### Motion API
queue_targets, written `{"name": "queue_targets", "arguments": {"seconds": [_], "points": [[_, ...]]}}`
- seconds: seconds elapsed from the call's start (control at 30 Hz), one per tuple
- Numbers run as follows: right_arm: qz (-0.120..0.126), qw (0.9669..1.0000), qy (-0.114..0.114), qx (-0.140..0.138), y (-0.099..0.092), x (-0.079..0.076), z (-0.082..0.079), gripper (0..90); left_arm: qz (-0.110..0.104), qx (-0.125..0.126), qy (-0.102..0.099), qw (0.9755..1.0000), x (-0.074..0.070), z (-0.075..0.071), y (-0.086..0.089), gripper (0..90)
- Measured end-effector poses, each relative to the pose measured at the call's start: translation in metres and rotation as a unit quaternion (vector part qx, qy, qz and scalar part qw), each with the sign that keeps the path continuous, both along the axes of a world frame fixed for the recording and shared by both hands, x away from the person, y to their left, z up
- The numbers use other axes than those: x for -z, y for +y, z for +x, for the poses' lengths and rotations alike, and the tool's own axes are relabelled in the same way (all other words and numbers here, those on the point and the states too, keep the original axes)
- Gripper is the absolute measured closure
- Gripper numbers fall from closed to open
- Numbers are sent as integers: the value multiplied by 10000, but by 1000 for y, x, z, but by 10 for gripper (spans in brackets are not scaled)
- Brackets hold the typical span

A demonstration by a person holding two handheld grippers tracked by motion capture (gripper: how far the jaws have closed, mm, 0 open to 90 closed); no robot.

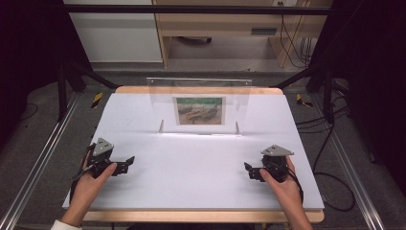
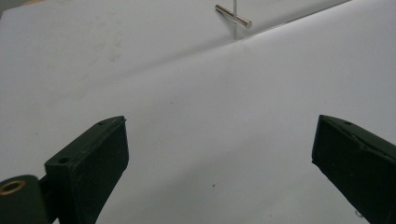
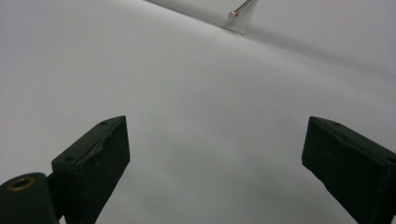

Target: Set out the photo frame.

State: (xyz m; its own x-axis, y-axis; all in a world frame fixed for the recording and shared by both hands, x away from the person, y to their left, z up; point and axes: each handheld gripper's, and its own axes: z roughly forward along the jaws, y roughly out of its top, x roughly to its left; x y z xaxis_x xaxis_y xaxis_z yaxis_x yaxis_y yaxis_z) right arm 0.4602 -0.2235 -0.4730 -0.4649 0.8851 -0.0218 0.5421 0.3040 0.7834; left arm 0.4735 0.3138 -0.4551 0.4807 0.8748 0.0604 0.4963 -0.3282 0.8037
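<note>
Two grippers rest low on the white worktop [image 1: 191, 158], one at each side. The left gripper [image 1: 128, 163] lies in the person's left hand [image 1: 91, 179], its jaws spread wide with nothing but bare white surface between them. Ahead of those jaws and off to their right stands a clear acrylic stand [image 1: 198, 103], upright near the far edge of the worktop, with a small picture [image 1: 199, 110] of boats set in it; a metal pin [image 2: 233, 16] at its foot shows in the left gripper view. The right gripper [image 1: 249, 170], held in the right hand [image 1: 282, 184], likewise has its jaws spread wide over bare worktop, the stand well ahead and to their left.
</note>
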Motion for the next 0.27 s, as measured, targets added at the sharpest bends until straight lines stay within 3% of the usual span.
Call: {"name": "queue_targets", "arguments": {"seconds": [0.13, 0.27], "points": [[-247, 9995, -133, -118, 1, 6, -4, 83, 73, -9, 87, 9999, 5, 2, 0, 39], [-191, 9997, -131, 11, -3, 7, -3, 83, 138, 21, 131, 9998, 8, 3, -3, 40]]}}
